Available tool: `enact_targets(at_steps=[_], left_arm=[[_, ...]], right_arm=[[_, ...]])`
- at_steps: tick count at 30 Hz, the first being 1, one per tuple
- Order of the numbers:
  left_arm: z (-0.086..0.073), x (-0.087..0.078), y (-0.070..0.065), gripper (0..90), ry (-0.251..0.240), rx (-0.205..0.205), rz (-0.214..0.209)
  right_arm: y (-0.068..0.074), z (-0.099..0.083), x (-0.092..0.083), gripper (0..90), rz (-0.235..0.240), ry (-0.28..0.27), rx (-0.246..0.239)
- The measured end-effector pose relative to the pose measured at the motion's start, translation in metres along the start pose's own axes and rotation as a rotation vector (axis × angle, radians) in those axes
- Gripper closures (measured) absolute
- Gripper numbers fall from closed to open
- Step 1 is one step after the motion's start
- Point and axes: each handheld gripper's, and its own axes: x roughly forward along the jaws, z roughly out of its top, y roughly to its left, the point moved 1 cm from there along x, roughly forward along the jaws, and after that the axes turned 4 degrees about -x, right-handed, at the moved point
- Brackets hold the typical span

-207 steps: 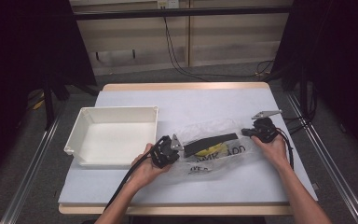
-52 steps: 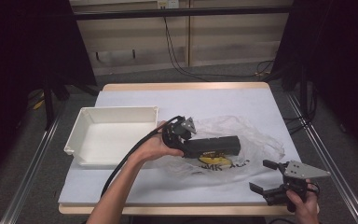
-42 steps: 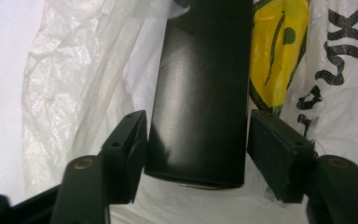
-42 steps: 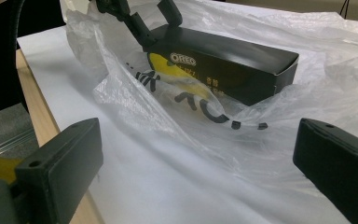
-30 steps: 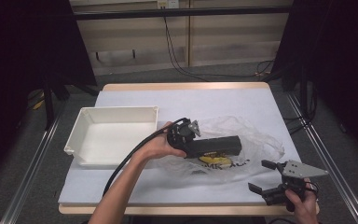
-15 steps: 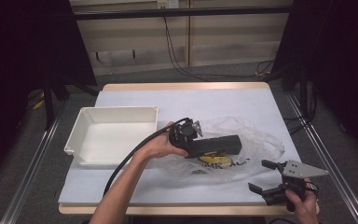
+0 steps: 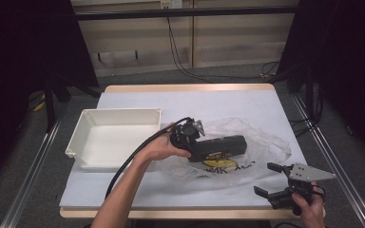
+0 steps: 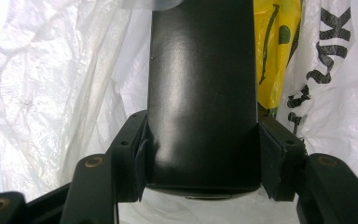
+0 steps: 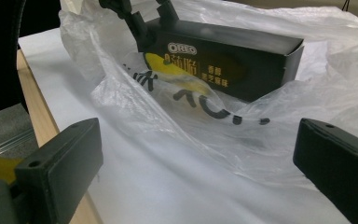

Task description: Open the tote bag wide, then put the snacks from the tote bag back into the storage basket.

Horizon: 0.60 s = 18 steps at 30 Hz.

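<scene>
Black Oreo box (image 7: 217, 146) lies lengthwise on the clear plastic bag (image 7: 261, 142) at table centre, one end clamped between the jaws of the left gripper (image 7: 186, 135). Right gripper (image 7: 271, 180) sits near the table's (image 7: 218, 99) front right edge, jaws wide apart, holding nothing. White tray (image 7: 111, 137) stands left of the bag.

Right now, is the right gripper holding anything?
No, the right gripper sits open near the table's front edge, with nothing between its jaws, apart from the plastic bag.
</scene>
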Motion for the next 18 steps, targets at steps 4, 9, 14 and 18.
enact_targets(at_steps=[4,9,14,18], left_arm=[[0.0,-0.004,-0.001,43.4,0.01,-0.007,-0.007],[0.001,-0.01,-0.002,43.4,0.004,-0.009,-0.013],[0.002,-0.015,-0.007,43.3,0.026,0.014,-0.018],[0.004,-0.021,-0.007,43.3,0.019,0.005,-0.011]], right_arm=[[0.0,0.0,-0.001,1.0,-0.002,-0.003,0.004],[0.0,0.0,0.0,0.9,-0.002,-0.005,0.004],[-0.001,0.0,-0.001,0.9,-0.004,-0.009,0.004],[-0.001,0.001,-0.001,0.9,-0.007,-0.012,0.009]])
